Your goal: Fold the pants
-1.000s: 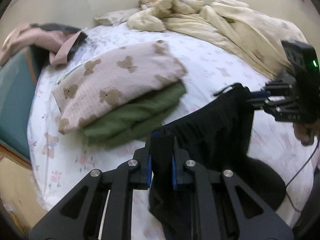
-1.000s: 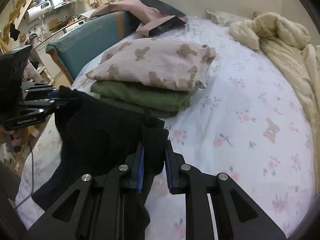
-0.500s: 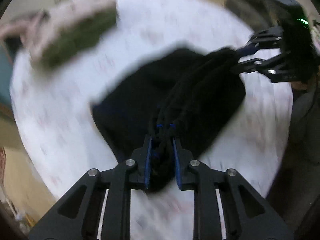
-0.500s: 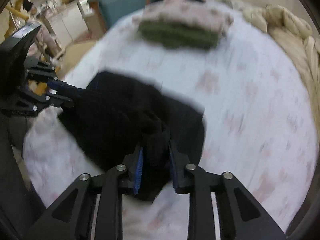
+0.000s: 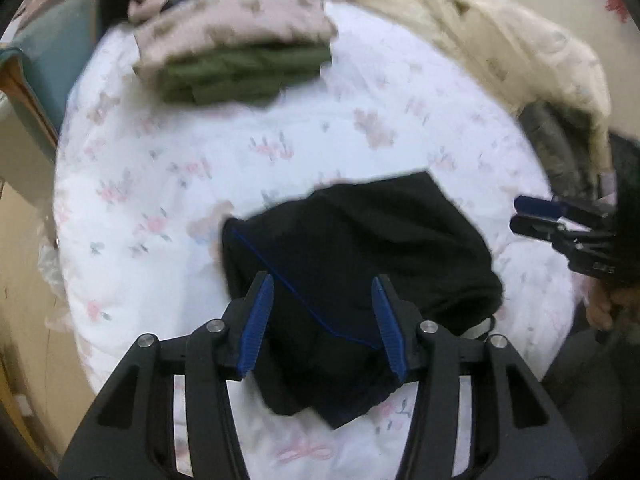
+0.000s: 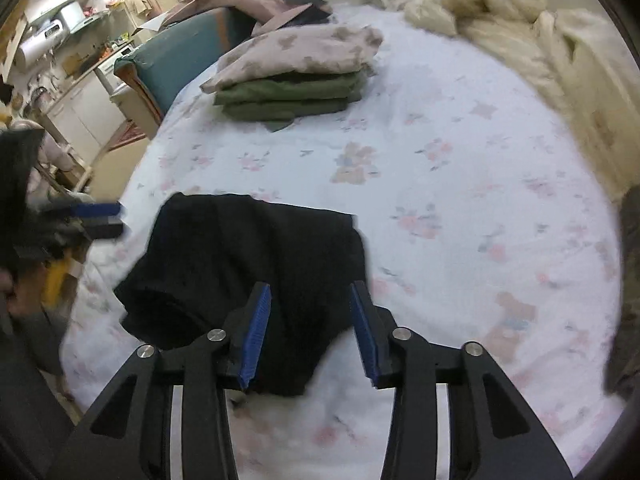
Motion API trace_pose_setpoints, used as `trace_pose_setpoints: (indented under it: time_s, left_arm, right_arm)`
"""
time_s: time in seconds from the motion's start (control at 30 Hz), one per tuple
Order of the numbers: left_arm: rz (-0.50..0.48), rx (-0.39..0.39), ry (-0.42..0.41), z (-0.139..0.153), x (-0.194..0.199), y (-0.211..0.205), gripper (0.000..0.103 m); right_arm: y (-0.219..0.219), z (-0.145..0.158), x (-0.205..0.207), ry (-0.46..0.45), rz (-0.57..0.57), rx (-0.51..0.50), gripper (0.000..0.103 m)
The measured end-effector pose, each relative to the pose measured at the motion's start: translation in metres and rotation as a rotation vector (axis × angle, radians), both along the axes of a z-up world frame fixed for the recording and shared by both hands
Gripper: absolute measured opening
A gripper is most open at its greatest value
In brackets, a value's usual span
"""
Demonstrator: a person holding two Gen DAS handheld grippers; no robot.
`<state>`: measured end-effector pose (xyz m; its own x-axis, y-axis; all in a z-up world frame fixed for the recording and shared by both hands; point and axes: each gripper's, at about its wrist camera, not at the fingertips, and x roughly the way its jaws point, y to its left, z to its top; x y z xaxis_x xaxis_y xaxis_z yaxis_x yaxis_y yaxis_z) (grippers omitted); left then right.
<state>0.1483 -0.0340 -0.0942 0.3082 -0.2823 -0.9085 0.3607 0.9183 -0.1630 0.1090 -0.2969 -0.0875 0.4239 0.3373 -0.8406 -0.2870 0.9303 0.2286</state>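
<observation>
The black pants (image 5: pixel 360 256) with thin blue piping lie in a folded heap on the floral bedsheet (image 5: pixel 192 168), near its front edge. My left gripper (image 5: pixel 324 320) hovers over their near end. Its jaws are opening, and the blue pads (image 5: pixel 258 320) stand apart from the cloth. In the right wrist view the same pants (image 6: pixel 240 256) lie below my right gripper (image 6: pixel 310 328). Its jaws are also opening and press on nothing. Each view shows the other gripper at the side: the right gripper (image 5: pixel 552 220), the left gripper (image 6: pixel 96 216).
A folded stack, pink bear-print cloth on green (image 5: pixel 240 56), sits at the back left of the bed (image 6: pixel 296 80). A rumpled cream duvet (image 6: pixel 520 36) fills the back right. A teal chair (image 6: pixel 176 60) with clothes on it stands beside the bed.
Both grippers held the pants up by one edge, swung them down onto the sheet, then opened and let go. The pants now rest folded on the bed.
</observation>
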Motion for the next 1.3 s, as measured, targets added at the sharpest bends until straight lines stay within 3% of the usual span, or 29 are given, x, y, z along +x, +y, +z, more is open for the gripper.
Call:
trace_pose_setpoints:
  time_s: [0.1, 0.2, 0.23, 0.27, 0.3, 0.4, 0.5, 0.57, 0.67, 0.77, 0.97, 1.0, 1.07, 1.13, 1.17, 1.2, 1.23, 1.3]
  left_arm:
    - [0.017, 0.090, 0.081, -0.033, -0.013, -0.010, 0.047]
    - [0.008, 0.190, 0.224, -0.066, -0.031, -0.009, 0.050]
    - [0.000, 0.206, 0.239, -0.070, -0.035, -0.007, 0.054]
    - [-0.001, 0.196, 0.235, -0.069, -0.039, -0.003, 0.063]
    - [0.001, 0.187, 0.232, -0.066, -0.040, 0.001, 0.066]
    - [0.049, 0.152, 0.227, -0.050, -0.032, 0.013, 0.065]
    - [0.137, 0.085, 0.142, -0.026, -0.013, 0.029, 0.067]
    - [0.218, 0.068, 0.103, -0.020, 0.009, 0.040, 0.069]
    - [0.271, 0.021, 0.110, -0.029, 0.037, 0.051, 0.069]
    - [0.306, -0.011, 0.126, -0.042, 0.059, 0.060, 0.069]
    - [0.233, -0.103, 0.161, -0.066, 0.075, 0.056, 0.066]
    - [0.227, -0.126, 0.158, -0.067, 0.074, 0.056, 0.056]
    - [0.195, -0.103, 0.159, -0.073, 0.075, 0.048, 0.051]
    - [0.168, -0.103, 0.158, -0.077, 0.078, 0.041, 0.045]
    - [0.142, -0.089, 0.156, -0.078, 0.077, 0.037, 0.038]
    - [0.122, -0.084, 0.157, -0.078, 0.077, 0.035, 0.021]
    - [0.097, -0.084, 0.162, -0.077, 0.077, 0.033, 0.017]
    - [0.077, -0.065, 0.134, -0.069, 0.076, 0.030, 0.010]
  right_arm:
    - [0.031, -0.016, 0.007, 0.044, 0.073, -0.030, 0.038]
    - [0.052, -0.048, 0.001, 0.159, 0.168, -0.110, 0.038]
    - [0.056, -0.066, -0.006, 0.253, 0.222, -0.132, 0.038]
    - [0.057, -0.074, -0.010, 0.282, 0.239, -0.149, 0.038]
    - [0.056, -0.077, -0.015, 0.285, 0.249, -0.165, 0.039]
    - [0.039, -0.060, -0.015, 0.263, 0.222, -0.075, 0.040]
    - [0.012, -0.036, -0.001, 0.185, 0.105, 0.005, 0.058]
    - [-0.007, -0.026, 0.016, 0.139, 0.005, 0.069, 0.061]
    - [-0.027, -0.029, 0.043, 0.149, -0.108, 0.126, 0.061]
    - [-0.034, -0.038, 0.072, 0.185, -0.149, 0.147, 0.061]
    - [-0.027, -0.071, 0.099, 0.246, -0.112, 0.146, 0.061]
    - [-0.025, -0.075, 0.103, 0.253, -0.101, 0.142, 0.061]
    - [-0.019, -0.084, 0.110, 0.273, -0.058, 0.134, 0.057]
    - [-0.010, -0.085, 0.109, 0.241, -0.033, 0.087, 0.035]
    - [-0.005, -0.088, 0.110, 0.258, -0.003, 0.099, 0.028]
    - [-0.001, -0.089, 0.110, 0.270, 0.018, 0.108, 0.016]
    - [0.004, -0.087, 0.108, 0.254, 0.051, 0.092, 0.008]
    - [0.009, -0.081, 0.106, 0.216, 0.087, 0.056, 0.005]
